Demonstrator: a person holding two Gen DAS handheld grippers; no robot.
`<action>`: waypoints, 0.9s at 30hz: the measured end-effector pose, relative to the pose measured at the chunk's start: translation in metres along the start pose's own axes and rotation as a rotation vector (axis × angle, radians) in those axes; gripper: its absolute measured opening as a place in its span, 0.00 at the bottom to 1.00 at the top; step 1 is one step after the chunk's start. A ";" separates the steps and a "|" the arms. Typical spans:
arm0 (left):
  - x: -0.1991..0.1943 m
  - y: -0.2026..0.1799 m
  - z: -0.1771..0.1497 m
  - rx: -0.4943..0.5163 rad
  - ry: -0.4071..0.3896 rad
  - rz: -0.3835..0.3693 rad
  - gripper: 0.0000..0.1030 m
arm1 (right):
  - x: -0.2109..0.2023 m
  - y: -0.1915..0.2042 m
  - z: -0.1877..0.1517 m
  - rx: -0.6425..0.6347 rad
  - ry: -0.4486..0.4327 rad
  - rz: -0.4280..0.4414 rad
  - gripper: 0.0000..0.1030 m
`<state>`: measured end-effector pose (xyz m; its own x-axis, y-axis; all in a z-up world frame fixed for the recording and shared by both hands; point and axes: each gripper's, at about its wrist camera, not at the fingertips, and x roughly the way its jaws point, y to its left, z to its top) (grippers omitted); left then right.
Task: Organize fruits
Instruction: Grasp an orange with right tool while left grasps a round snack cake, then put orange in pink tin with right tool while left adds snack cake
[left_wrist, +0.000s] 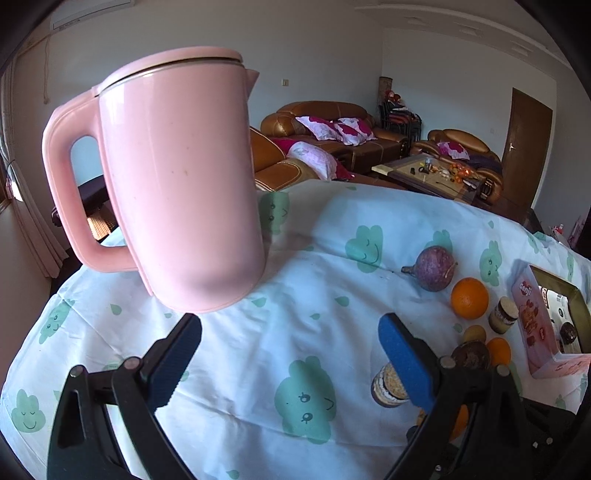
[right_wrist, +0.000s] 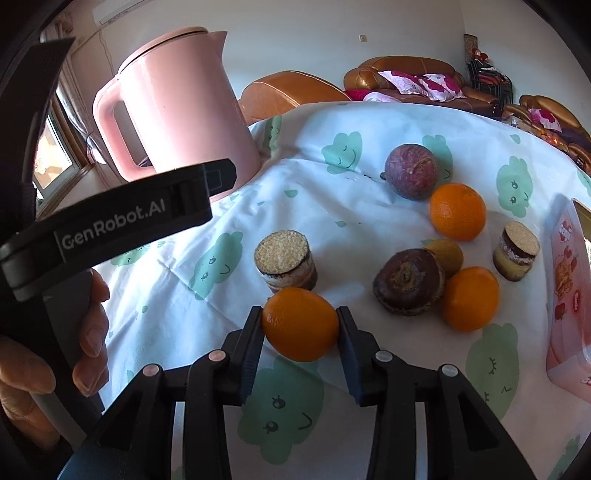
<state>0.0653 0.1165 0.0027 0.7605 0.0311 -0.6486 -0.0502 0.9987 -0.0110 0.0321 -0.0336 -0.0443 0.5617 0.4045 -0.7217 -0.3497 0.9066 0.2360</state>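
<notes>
Only the right wrist view shows the right tongs clenched on an orange near the table's front edge, pads pressing both sides. Only the left wrist view looks into the open box at the right edge; it holds what may be packaged snacks, too small to tell. The left tongs stand released and wide, empty, just before the pink kettle at the left edge. More fruit lies mid-table.
</notes>
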 end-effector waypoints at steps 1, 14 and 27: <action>0.001 -0.003 -0.001 0.005 0.002 -0.021 0.95 | -0.011 -0.006 -0.004 0.004 -0.023 -0.012 0.40; 0.037 -0.067 -0.025 0.213 0.159 -0.123 0.51 | -0.110 -0.081 -0.014 0.062 -0.327 -0.245 0.40; 0.007 -0.045 -0.019 0.084 -0.026 -0.169 0.35 | -0.114 -0.099 -0.015 0.137 -0.345 -0.239 0.40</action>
<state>0.0604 0.0710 -0.0155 0.7700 -0.1378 -0.6230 0.1336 0.9896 -0.0538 -0.0084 -0.1713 0.0053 0.8405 0.1767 -0.5122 -0.0897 0.9777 0.1900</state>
